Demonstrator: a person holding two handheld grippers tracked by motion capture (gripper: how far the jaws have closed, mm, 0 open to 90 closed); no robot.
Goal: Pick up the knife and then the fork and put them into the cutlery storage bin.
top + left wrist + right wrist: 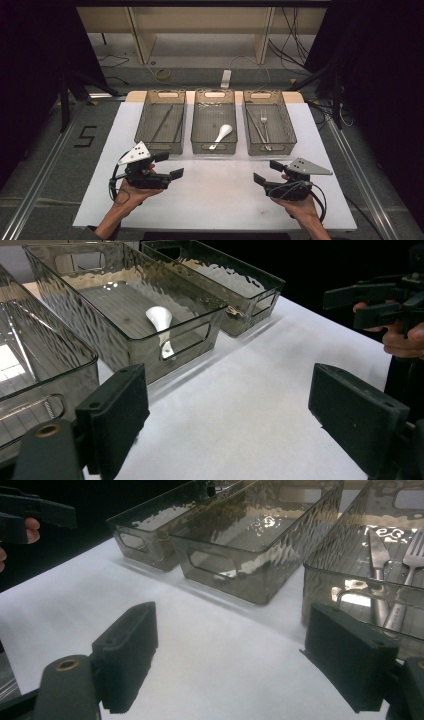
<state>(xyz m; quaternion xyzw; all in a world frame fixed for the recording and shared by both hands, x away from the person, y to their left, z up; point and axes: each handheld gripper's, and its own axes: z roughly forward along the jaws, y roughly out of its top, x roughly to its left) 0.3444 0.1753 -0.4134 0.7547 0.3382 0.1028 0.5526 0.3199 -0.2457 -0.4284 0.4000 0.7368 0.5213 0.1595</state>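
On the white counter (215, 195), in front of three clear bins, both grippers hover with open, empty fingers: the left gripper (169, 166) before the left bin (161, 121), the right gripper (266, 172) near the right bin (268, 122), which holds a fork (264, 122) and a knife (257, 129).

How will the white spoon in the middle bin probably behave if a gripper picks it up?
The white spoon looks glossy and hard, so it is probably stiff and may slip between the jaws. If ceramic, it could chip when dropped. Its rounded bowl may rock inside the middle bin.
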